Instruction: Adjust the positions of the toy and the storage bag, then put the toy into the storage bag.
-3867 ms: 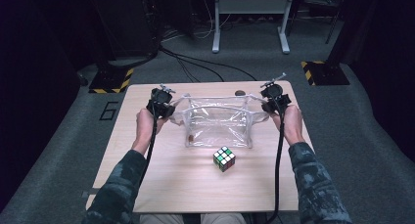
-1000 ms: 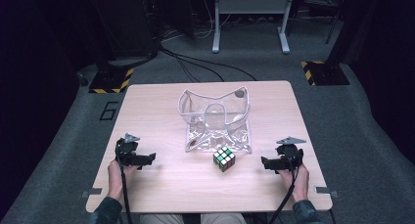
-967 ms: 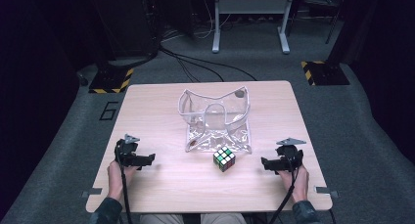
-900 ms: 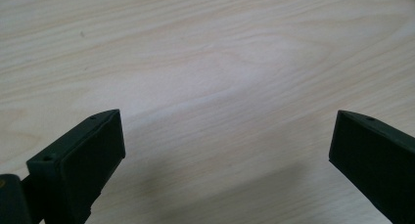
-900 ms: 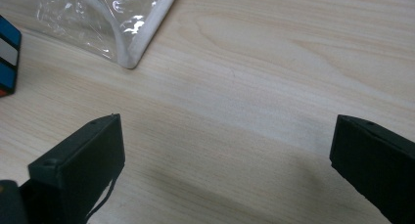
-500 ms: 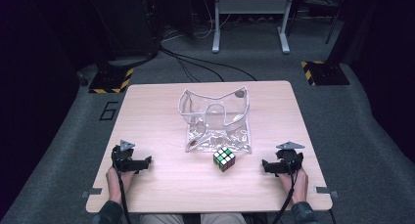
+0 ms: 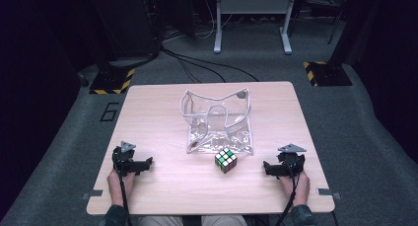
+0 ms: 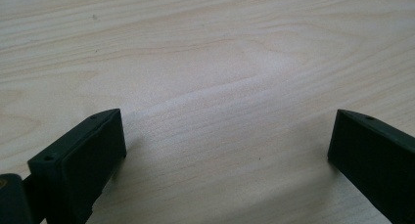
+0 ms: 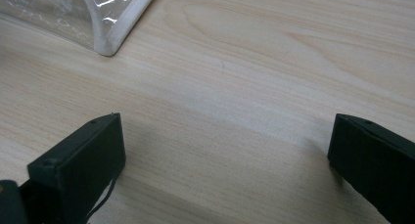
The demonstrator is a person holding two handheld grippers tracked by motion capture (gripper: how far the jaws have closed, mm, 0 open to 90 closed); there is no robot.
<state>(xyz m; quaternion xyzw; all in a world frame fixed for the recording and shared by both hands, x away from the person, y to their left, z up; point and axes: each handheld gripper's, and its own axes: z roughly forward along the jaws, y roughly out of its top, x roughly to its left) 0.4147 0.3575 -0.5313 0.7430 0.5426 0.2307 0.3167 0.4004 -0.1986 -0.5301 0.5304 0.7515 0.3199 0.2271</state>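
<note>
Grippers are sitting low at the near corners of the wooden table (image 7: 162, 112) in the high view, each held in a hand that is coming in from the bottom edge. The left gripper (image 7: 146, 164) is lying near the near-left corner with its jaws pointing toward the table's middle; the right gripper (image 7: 267, 168) is lying near the near-right corner, its jaws likewise pointing inward. Between them, closer to the right one yet well apart from both, a colourful puzzle cube (image 7: 226, 160) is resting on the wood, just in front of the near edge of a clear plastic pouch (image 7: 218, 122). That pouch is standing open at the middle of the table, its white-trimmed rim gaping upward.

Left gripper view: the two black jaws are standing wide apart, one at each lower corner, with nothing but bare wood grain of the table (image 8: 210, 87) lying between them.

Right gripper view: the jaws are again spread wide and gripping nothing, hovering over the table (image 9: 254, 77). A white-edged corner of the clear plastic pouch (image 9: 105, 23) is showing at the upper left, resting flat on the wood and clear of both jaws.
</note>
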